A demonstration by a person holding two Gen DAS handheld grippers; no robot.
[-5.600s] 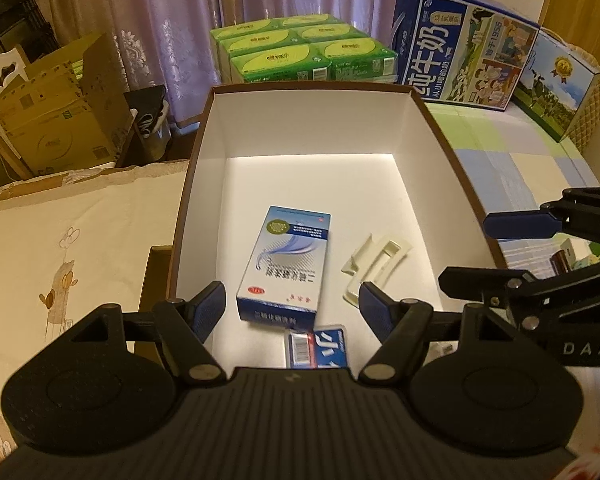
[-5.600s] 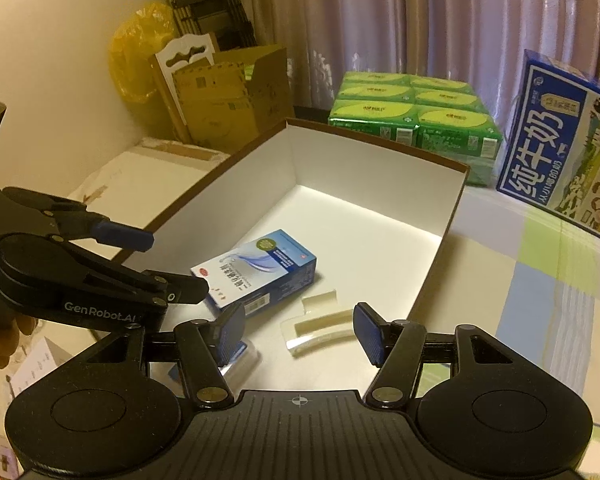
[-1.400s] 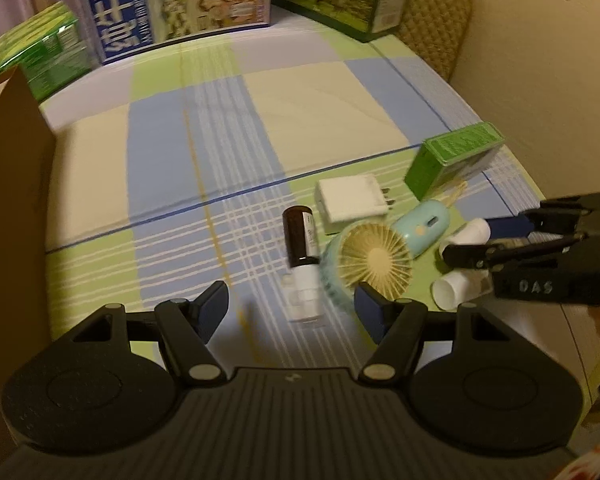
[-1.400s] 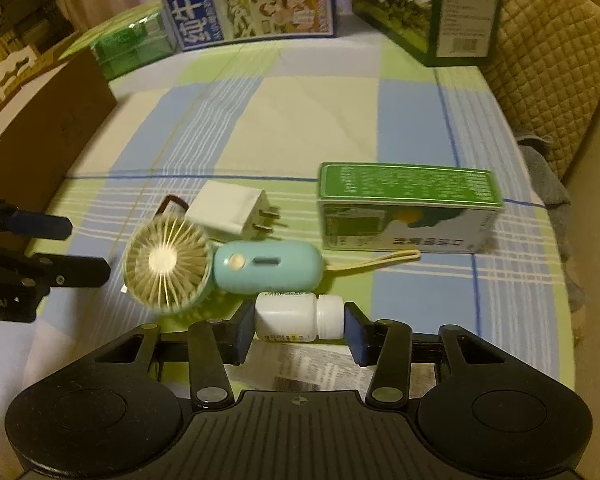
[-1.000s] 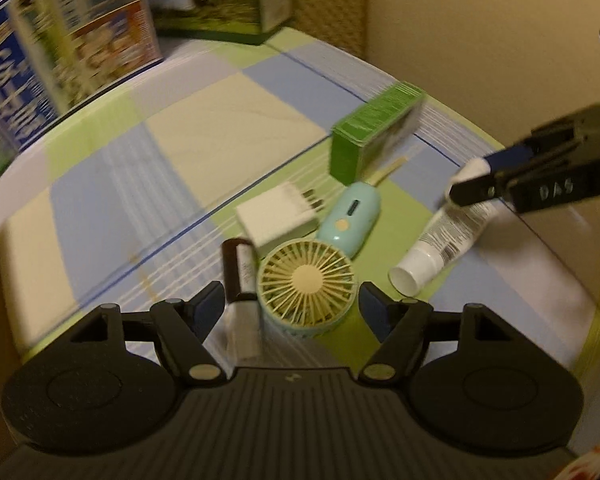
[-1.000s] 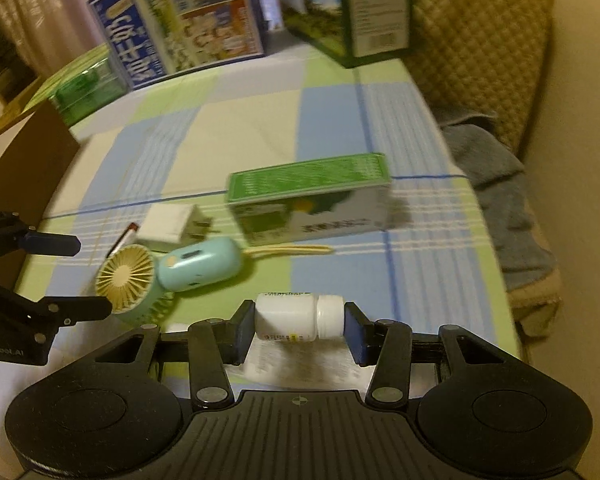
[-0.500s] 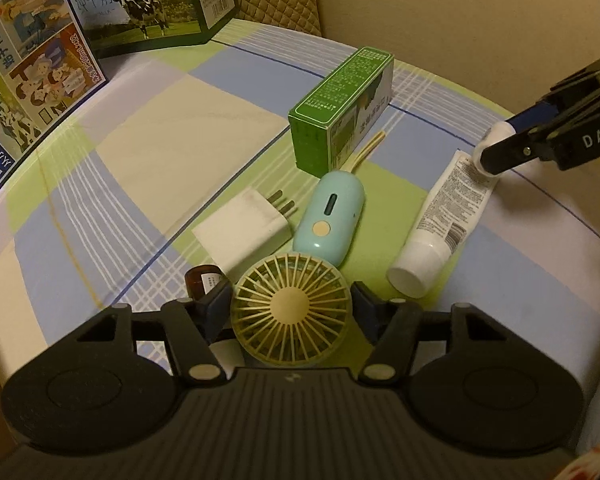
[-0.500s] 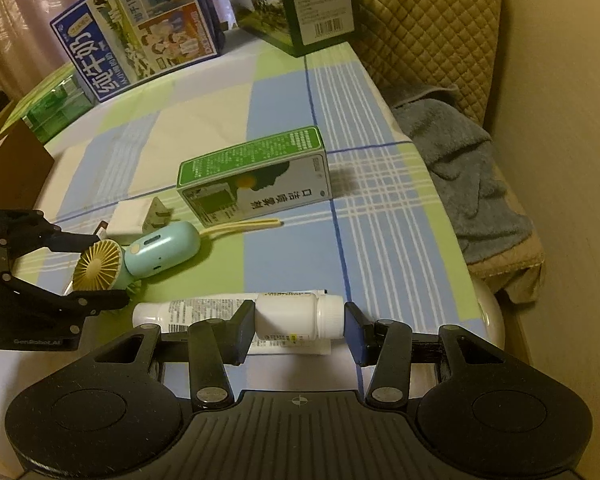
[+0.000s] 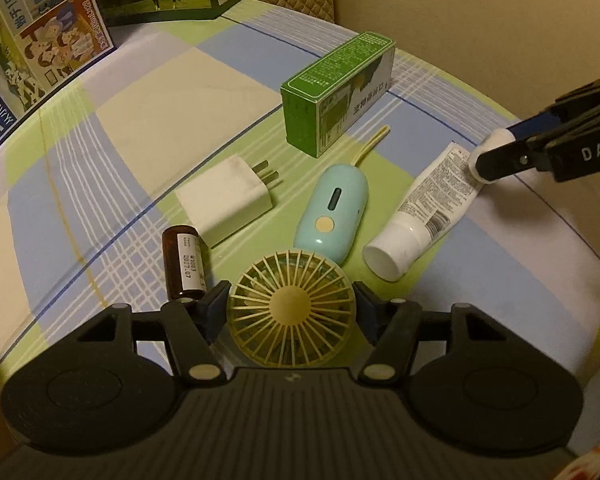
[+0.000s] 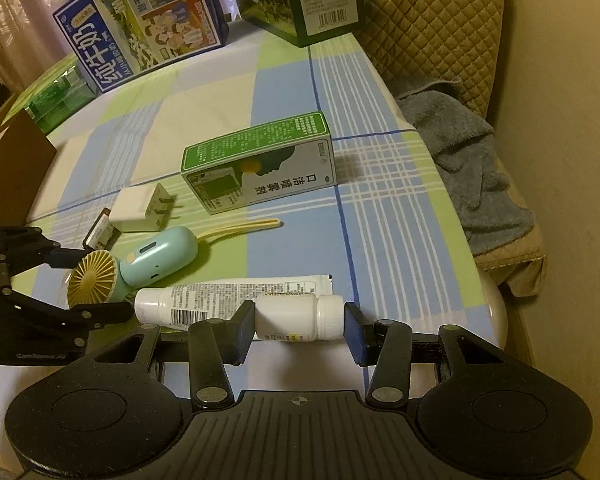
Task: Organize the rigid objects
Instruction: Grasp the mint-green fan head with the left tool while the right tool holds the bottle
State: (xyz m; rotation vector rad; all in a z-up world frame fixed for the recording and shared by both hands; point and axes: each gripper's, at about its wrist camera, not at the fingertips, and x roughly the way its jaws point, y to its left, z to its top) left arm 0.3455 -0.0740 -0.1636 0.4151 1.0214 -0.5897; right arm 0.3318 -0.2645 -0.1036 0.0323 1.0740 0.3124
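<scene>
left wrist, round ribbed fan (image 9: 291, 305), smooth handle

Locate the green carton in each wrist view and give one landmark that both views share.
Left wrist view: green carton upper centre, beyond the mint fan handle.
Right wrist view: green carton centre, behind the yellow strap.
Shared landmark: white charger plug, lying just left of the carton in both.
</scene>
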